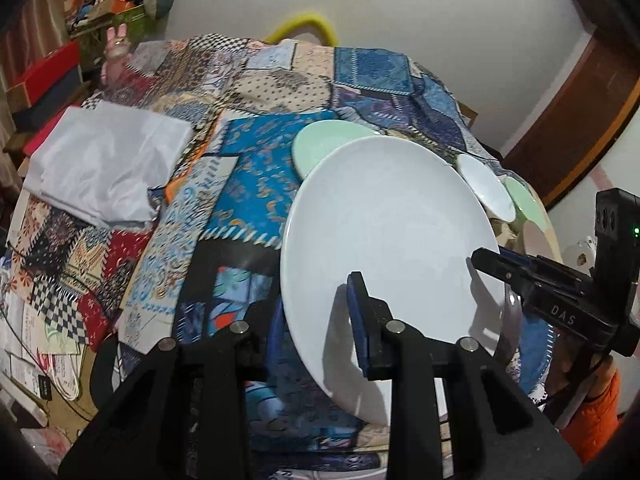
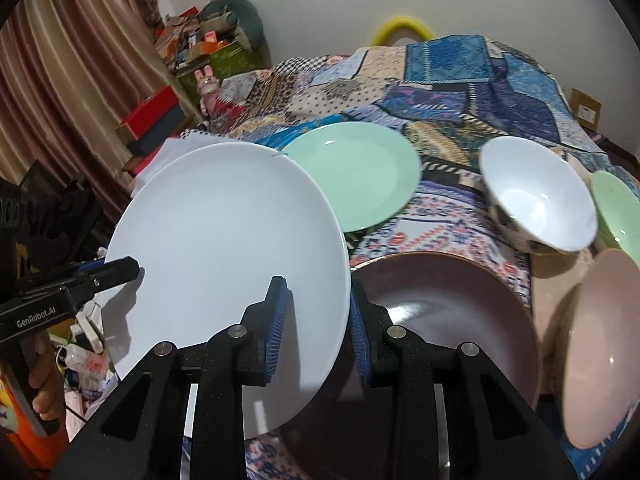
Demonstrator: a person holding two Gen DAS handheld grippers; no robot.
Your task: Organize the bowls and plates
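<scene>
A large white plate [image 1: 384, 232] [image 2: 224, 232] hangs tilted above the patchwork-covered table, carried by both grippers. My left gripper [image 1: 316, 300] is shut on its near rim, one blue pad on top and the other underneath. My right gripper [image 2: 316, 288] is shut on the opposite rim; in the left wrist view it [image 1: 480, 258] reaches in from the right. The left gripper [image 2: 120, 270] shows at the plate's left edge in the right wrist view. On the table lie a mint green plate [image 2: 352, 172] [image 1: 320, 144], a brown plate [image 2: 440, 312], a white bowl [image 2: 540, 192] [image 1: 484, 184], a green bowl [image 2: 616, 208] and a pink dish [image 2: 600, 344].
A folded white cloth [image 1: 104, 160] lies on the table's left side. The patchwork tablecloth [image 1: 248, 184] covers the whole top. Boxes and clutter [image 1: 48, 80] stand past the left edge, with a curtain [image 2: 60, 92] behind. A hand in an orange sleeve [image 1: 596, 404] holds the right gripper.
</scene>
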